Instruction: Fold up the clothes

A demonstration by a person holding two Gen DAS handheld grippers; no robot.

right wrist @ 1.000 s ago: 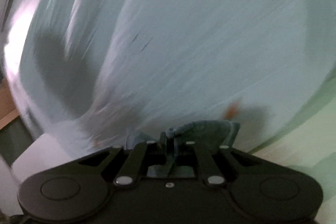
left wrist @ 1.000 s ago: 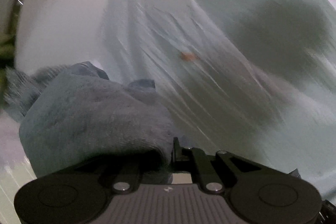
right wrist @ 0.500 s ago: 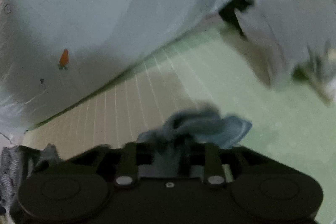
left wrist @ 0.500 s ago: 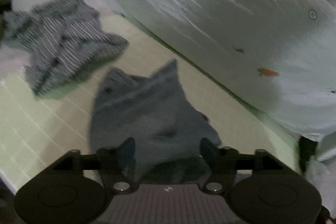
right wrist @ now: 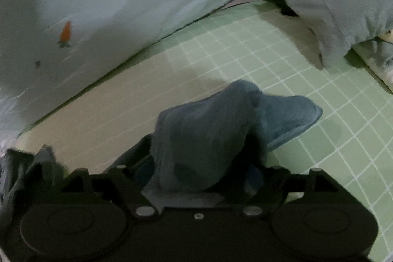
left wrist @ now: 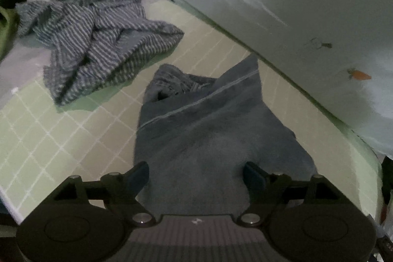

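Left wrist view: the left claw (left wrist: 195, 172) fills the bottom of the frame, its two fingers spread wide apart at about 7 and 5 o'clock. Between and beyond them lies a blue-grey garment (left wrist: 208, 129), loosely bunched, with a pale stitched seam running across it. It rests on a light green mat (left wrist: 61, 139) marked with a white grid, and it reaches from the claw toward the centre of the frame. Neither finger closes on the cloth. At 10 o'clock, well apart from the garment, a crumpled striped garment (left wrist: 98, 41) in blue and white lies partly on the mat. From 12 to 3 o'clock a pale sheet (left wrist: 282, 4) printed with small carrots borders the mat.

Right wrist view: the right claw (right wrist: 197, 176) sits at the bottom, its fingers apart but largely hidden by the same blue-grey garment (right wrist: 221, 129), which is heaped over and between them. Whether the cloth is gripped cannot be told. One rounded fold spills toward 3 o'clock onto the green grid mat (right wrist: 319, 163). At 1 o'clock a grey cloth (right wrist: 343, 11) lies at the mat's far edge. The carrot-print sheet (right wrist: 110, 4) spans 9 to 12 o'clock.
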